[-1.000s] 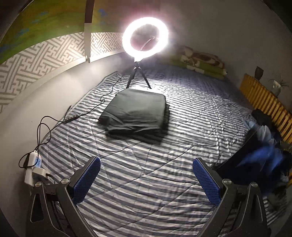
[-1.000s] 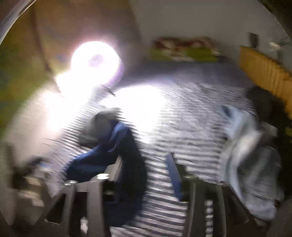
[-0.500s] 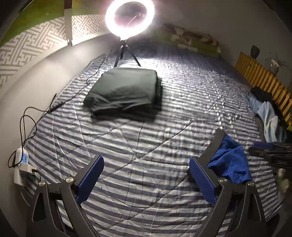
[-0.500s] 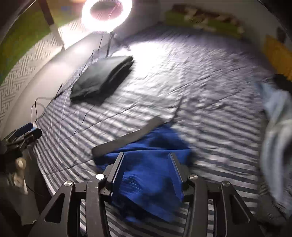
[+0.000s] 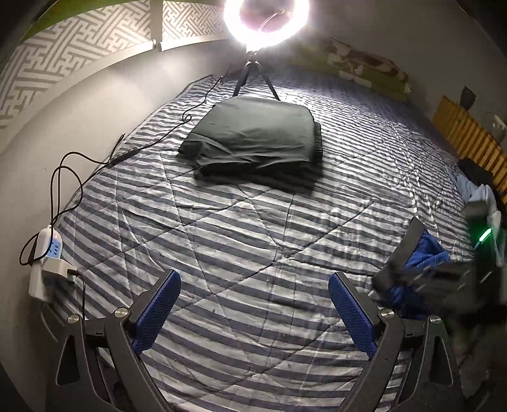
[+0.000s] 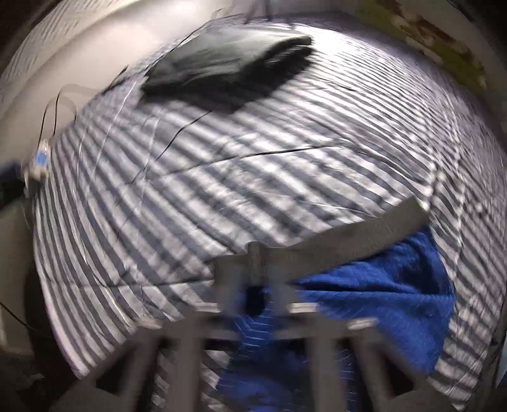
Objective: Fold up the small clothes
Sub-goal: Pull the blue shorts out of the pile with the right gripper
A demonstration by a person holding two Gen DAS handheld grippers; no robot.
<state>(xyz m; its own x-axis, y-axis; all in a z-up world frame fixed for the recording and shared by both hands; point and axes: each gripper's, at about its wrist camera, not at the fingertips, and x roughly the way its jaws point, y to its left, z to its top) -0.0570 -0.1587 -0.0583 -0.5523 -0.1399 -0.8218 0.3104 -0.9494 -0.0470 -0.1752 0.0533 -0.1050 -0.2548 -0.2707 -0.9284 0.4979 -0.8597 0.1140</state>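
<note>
Left wrist view: striped quilt point(image 5: 253, 253) under a ring light point(image 5: 266, 22), left jaws wide, right jaws pinching blue shorts point(image 6: 380, 291)

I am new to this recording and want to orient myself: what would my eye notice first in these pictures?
First, the glaring ring light on its tripod at the far edge of the striped bed cover. Just before it lies a folded dark garment. Nearer, at the right, the right gripper pinches the grey waistband of blue shorts.
</note>
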